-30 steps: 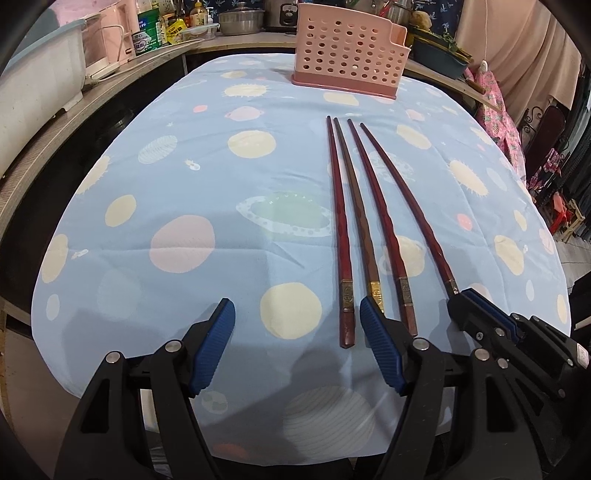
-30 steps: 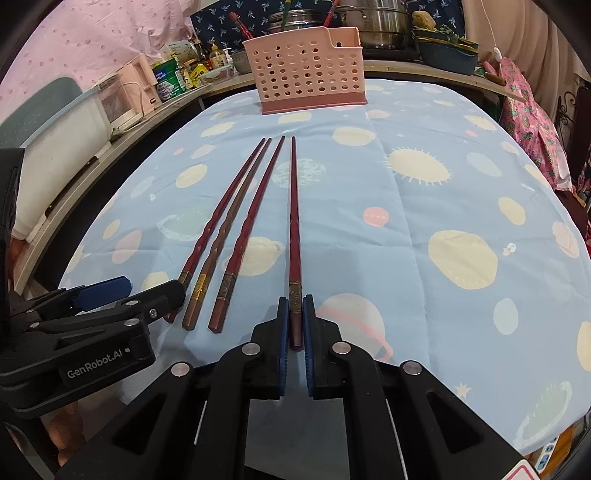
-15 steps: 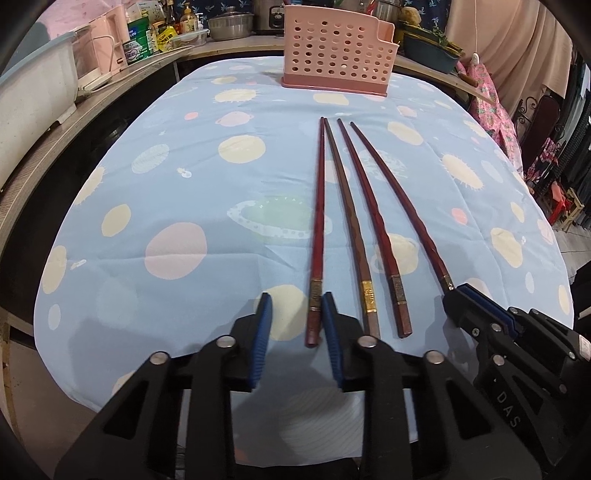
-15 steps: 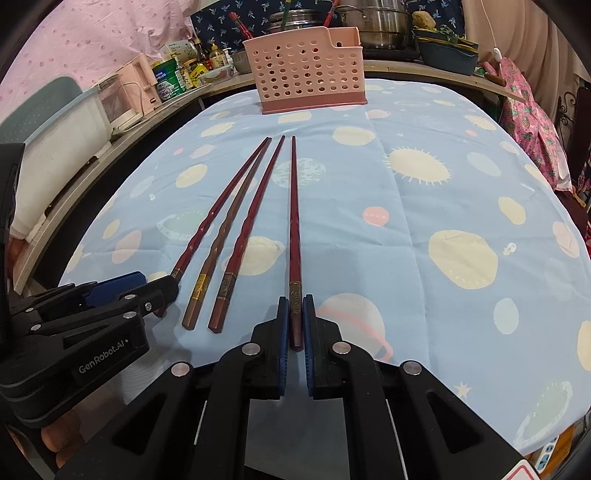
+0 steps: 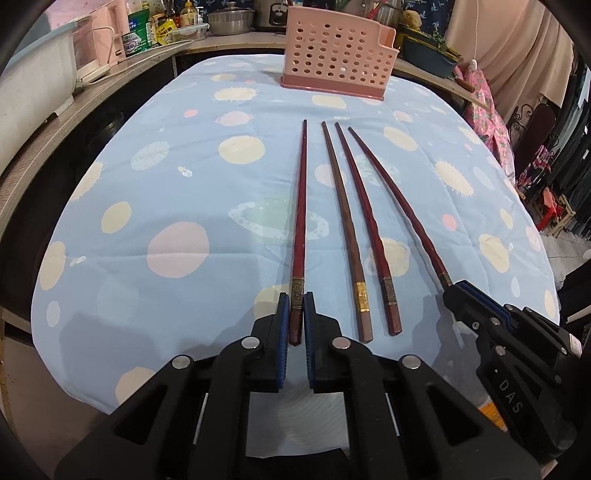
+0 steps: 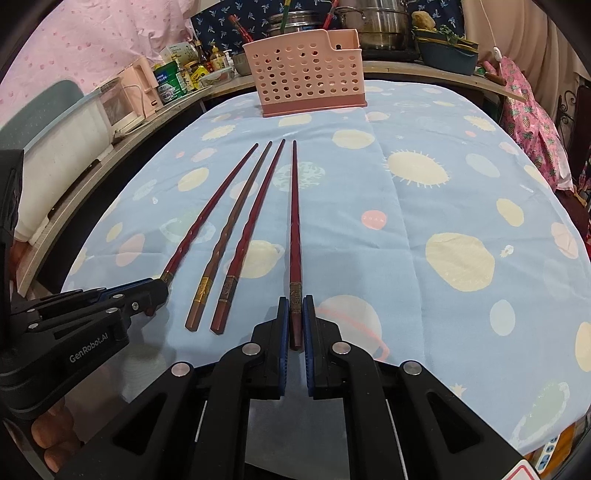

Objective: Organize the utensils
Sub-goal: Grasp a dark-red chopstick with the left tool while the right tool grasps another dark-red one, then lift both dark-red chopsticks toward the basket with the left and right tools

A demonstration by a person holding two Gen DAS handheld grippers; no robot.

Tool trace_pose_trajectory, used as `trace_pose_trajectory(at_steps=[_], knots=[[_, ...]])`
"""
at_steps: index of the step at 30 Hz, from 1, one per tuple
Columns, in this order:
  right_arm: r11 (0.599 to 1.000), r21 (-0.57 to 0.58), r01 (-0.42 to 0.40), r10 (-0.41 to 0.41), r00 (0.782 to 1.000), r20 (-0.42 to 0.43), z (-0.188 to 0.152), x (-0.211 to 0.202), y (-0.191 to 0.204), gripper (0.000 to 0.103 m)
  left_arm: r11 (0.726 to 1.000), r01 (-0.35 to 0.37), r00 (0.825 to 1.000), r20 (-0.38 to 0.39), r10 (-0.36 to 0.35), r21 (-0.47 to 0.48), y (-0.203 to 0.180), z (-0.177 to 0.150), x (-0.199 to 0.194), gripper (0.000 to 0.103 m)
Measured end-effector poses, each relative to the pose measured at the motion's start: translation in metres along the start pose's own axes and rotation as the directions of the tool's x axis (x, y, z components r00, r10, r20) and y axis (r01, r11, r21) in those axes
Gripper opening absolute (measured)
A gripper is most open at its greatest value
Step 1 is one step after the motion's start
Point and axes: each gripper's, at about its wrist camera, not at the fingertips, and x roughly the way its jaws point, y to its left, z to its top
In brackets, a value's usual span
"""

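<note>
Several dark red and brown chopsticks lie side by side on the blue cloth. My left gripper (image 5: 295, 306) is shut on the thick end of the leftmost chopstick (image 5: 300, 206). My right gripper (image 6: 295, 306) is shut on the thick end of the rightmost chopstick (image 6: 294, 214), which also shows in the left wrist view (image 5: 399, 199). A brown chopstick (image 5: 343, 221) and a red one (image 5: 365, 218) lie between them. The pink perforated holder (image 5: 336, 55) stands at the table's far edge, also in the right wrist view (image 6: 306, 74).
The blue planet-print cloth (image 5: 166, 184) covers the round table. A counter with jars, cans and pots (image 5: 147, 33) runs behind and to the left. A white appliance (image 6: 66, 140) sits at left. Pink fabric (image 6: 528, 107) hangs at right.
My left gripper moved right over the leftmost chopstick and closed from wide open onto its thick end. My right gripper stayed shut on the rightmost chopstick.
</note>
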Motion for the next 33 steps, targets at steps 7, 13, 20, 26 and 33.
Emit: trace_pose_trajectory(at_steps=[7,13,20,26,33], knots=[[1.0,0.028,-0.012,0.01,0.998,0.067,0.018,-0.023,-0.008,0.007,0.999,0.018,0.998,0.056,-0.017,-0.027,0.006,0.015,-0.026,0.007],[0.999,0.04,-0.025,0.019,0.989,0.146,0.043,-0.048,-0.013,0.007,0.999,0.026,0.993,0.12,-0.022,-0.031,0.007,0.035,-0.051,0.007],[0.999,0.032,-0.02,0.011,0.963,0.268,0.08,-0.079,-0.021,0.007,0.999,0.027,0.98,0.201,-0.019,-0.039,0.011,0.064,-0.078,0.007],[0.999,0.035,-0.019,0.006,0.937,0.35,0.114,-0.097,-0.028,0.007,0.998,0.027,0.963,0.269,-0.011,-0.058,0.016,0.096,-0.098,0.007],[0.999,0.026,-0.03,0.018,0.922,0.386,0.146,-0.097,-0.032,0.007,0.998,0.02,0.939,0.345,0.002,-0.06,0.015,0.14,-0.116,0.007]])
